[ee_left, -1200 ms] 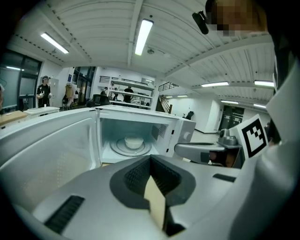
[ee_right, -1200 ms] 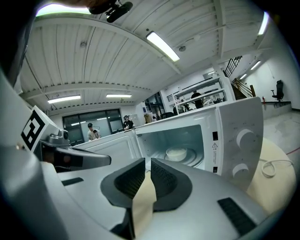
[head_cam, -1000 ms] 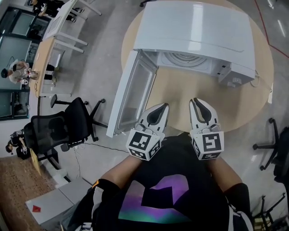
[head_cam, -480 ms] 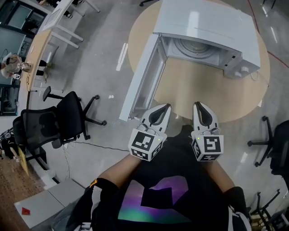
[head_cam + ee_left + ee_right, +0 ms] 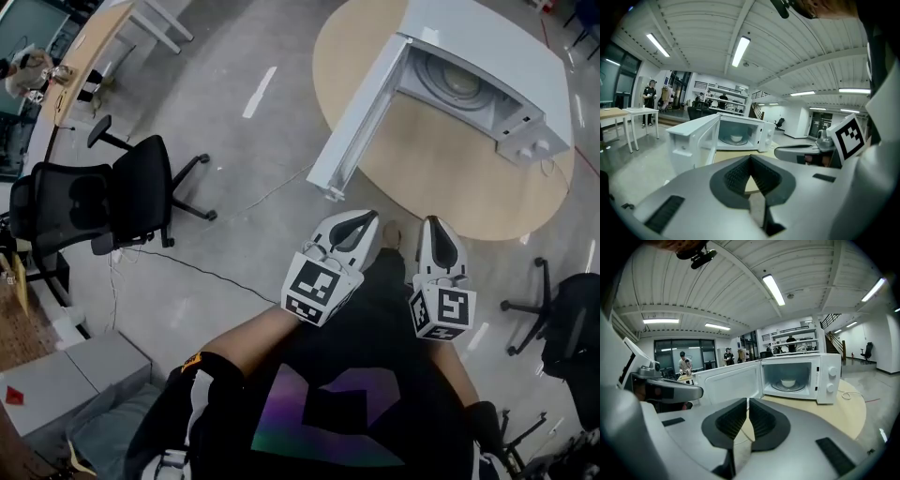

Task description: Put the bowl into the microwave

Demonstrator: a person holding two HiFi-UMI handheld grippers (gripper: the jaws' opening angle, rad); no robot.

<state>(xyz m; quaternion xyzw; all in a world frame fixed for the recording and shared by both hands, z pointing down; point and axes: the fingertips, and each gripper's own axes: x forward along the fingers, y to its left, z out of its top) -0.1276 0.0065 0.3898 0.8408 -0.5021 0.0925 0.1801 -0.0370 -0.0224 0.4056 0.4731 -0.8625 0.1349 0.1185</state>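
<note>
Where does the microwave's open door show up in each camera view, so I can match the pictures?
Head view: the microwave door is at upper centre, running diagonally down to the left.
Left gripper view: the door is left of centre, seen nearly edge-on.
Right gripper view: the door is just left of centre, its inner face toward the camera.
Shared landmark: the round wooden table.

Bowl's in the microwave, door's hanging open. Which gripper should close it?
Left, probably. The door swings out on the left side, and the left gripper sits nearer its free edge than the right gripper.
</note>
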